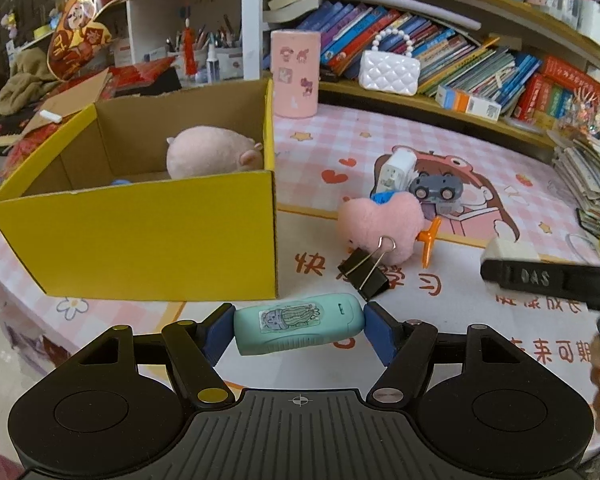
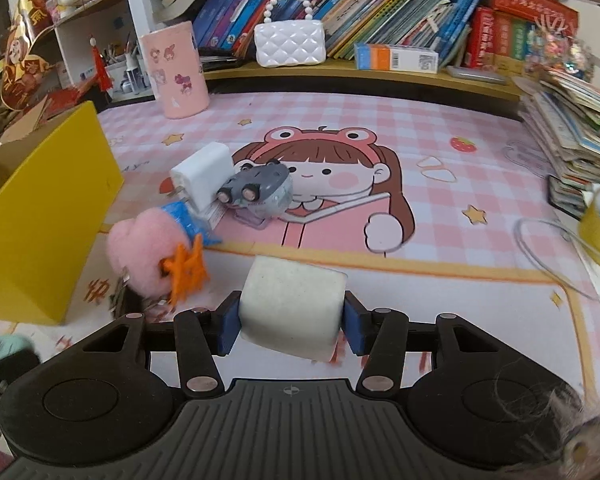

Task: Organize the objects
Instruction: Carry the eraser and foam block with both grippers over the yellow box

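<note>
Left wrist view: both our grippers grip something above the pink mat.

Our left gripper (image 1: 299, 326) has its blue pads (image 1: 216, 334) spread fairly wide and pressed on the two ends of a mint-green device (image 1: 298, 326) with a cactus sticker, held crosswise just in front of the yellow box (image 1: 140, 236), where a pink plush (image 1: 214, 152) already lies. Our right gripper (image 2: 292, 326) has its fingers drawn about halfway in and clamped on a white foam block (image 2: 294, 312); no earlier picture is given. On the mat (image 2: 440, 240) a black binder clip (image 1: 362, 272), a pink fuzzy heart (image 1: 380, 226), an orange clip (image 2: 186, 270), a white charger (image 2: 204, 178) and a grey toy car (image 2: 260, 186) lie clustered beside the box.
</note>
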A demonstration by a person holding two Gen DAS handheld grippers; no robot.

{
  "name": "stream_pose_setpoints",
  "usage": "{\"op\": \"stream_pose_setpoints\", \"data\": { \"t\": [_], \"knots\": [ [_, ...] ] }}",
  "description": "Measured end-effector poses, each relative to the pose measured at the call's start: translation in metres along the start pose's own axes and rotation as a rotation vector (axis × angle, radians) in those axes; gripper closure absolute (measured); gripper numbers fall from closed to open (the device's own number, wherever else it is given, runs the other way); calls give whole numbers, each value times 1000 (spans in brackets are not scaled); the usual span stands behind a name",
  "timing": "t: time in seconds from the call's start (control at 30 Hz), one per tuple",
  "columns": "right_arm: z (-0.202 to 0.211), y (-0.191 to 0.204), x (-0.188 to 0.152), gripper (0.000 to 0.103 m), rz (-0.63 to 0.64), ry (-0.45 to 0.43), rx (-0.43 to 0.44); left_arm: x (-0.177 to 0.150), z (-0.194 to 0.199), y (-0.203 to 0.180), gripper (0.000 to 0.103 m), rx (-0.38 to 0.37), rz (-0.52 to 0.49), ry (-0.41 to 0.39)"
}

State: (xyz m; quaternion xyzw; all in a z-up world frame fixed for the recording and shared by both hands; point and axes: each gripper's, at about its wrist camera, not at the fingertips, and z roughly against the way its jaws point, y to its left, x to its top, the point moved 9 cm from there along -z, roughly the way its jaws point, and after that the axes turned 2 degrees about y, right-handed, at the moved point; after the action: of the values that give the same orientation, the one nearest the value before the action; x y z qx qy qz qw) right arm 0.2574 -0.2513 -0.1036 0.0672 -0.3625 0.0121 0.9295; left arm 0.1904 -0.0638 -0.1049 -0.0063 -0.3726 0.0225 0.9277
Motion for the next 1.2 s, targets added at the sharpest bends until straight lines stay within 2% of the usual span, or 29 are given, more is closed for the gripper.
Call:
{"op": "stream_pose_setpoints", "data": {
  "t": [0.23,0.67,1.2],
  "knots": [
    [32,32,-27,55,-62,25,37,-2,16,21,33,-16,-24,-38],
    [67,135,-75,55,107,40,90,-34,52,98,33,-11,5,-24],
    [83,221,-109,55,127,27,134,-56,87,168,33,14,-41,-64]
  ]
}}
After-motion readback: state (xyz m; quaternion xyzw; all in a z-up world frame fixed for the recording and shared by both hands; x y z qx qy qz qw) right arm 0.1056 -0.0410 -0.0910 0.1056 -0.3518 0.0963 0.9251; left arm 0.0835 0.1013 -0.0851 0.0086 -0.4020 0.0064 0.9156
